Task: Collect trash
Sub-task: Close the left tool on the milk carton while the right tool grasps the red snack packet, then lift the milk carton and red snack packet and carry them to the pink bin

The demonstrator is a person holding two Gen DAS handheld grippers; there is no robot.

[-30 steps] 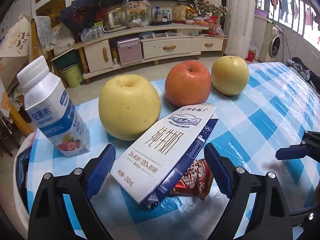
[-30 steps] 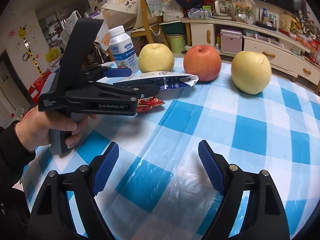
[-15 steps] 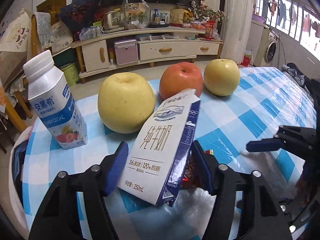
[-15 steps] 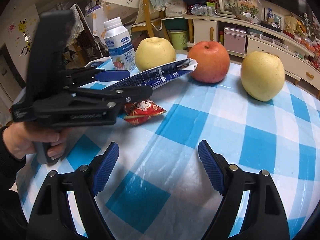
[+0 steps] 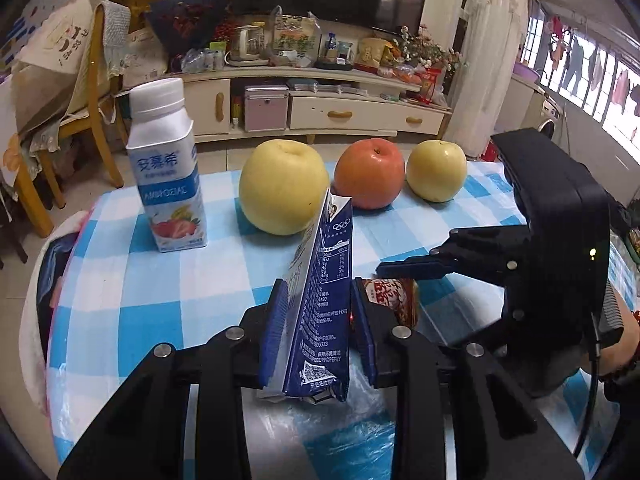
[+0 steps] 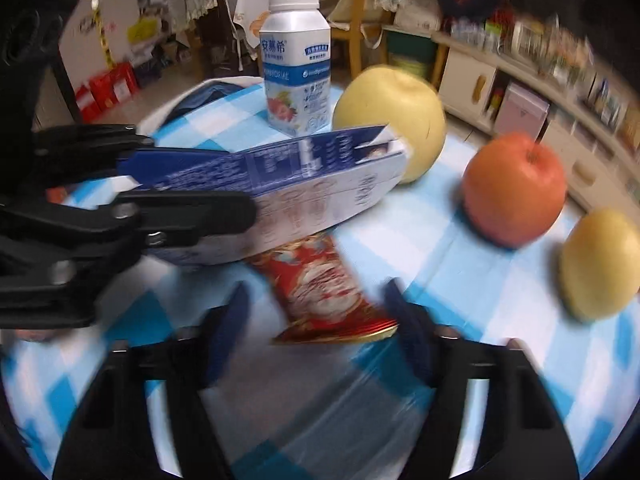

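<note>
A flattened blue-and-white milk carton (image 5: pixel 332 240) stands on its narrow edge between the pads of my left gripper (image 5: pixel 318 320). Its jaws are closing and both pads press on the carton's sides. From the right wrist view the carton (image 6: pixel 320 184) is held tilted above the table by the left gripper (image 6: pixel 216 188). Under its far end lies a red snack wrapper (image 6: pixel 316 288), flat on the cloth. My right gripper (image 6: pixel 318 332) straddles the wrapper's near end. Its jaws are closing, and the blurred pads stand just clear of the wrapper. The wrapper (image 5: pixel 388 292) also shows below the right gripper (image 5: pixel 416 256).
A white yogurt bottle (image 5: pixel 168 172) stands at the back left of the blue-checked table (image 5: pixel 160 300). Behind the carton sit a large yellow apple (image 5: pixel 282 188), a red apple (image 5: pixel 368 172) and a smaller yellow apple (image 5: pixel 436 170). A wooden chair and a TV cabinet lie beyond the table's edge.
The left gripper closed on the carton and turned it up off the wrapper. The right gripper swept in to the wrapper, and its jaws narrowed.
</note>
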